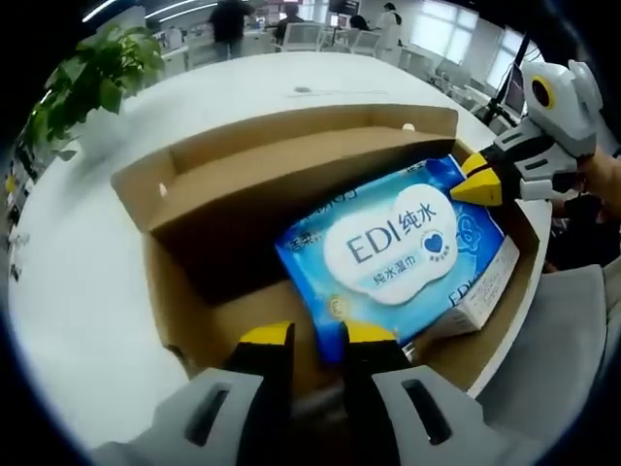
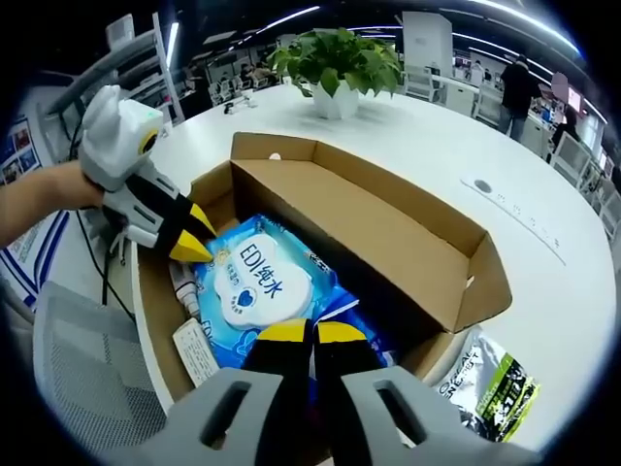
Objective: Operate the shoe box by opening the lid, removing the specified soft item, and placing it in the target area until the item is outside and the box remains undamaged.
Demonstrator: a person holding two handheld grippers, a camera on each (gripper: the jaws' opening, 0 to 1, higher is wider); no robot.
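An open cardboard shoe box (image 1: 194, 184) (image 2: 408, 243) lies on a white table, its lid folded back. Inside it sits a blue and white wet-wipes pack (image 1: 393, 243) (image 2: 257, 282), somewhat tilted. In the left gripper view, my left gripper (image 1: 318, 335) is closed on the pack's near corner. The same gripper enters the right gripper view from the left, tips (image 2: 192, 238) at the pack's far corner. My right gripper (image 2: 310, 332) has its jaws nearly together on the pack's near edge. It shows in the left gripper view at the pack's upper right corner (image 1: 480, 184).
A white carton (image 1: 480, 291) (image 2: 194, 351) and a small tube (image 2: 182, 283) lie in the box beside the pack. A potted plant (image 1: 97, 68) (image 2: 335, 58) stands on the table. A printed sachet (image 2: 493, 386) lies beside the box. A grey chair (image 2: 78, 359) (image 1: 572, 330) is at the table edge.
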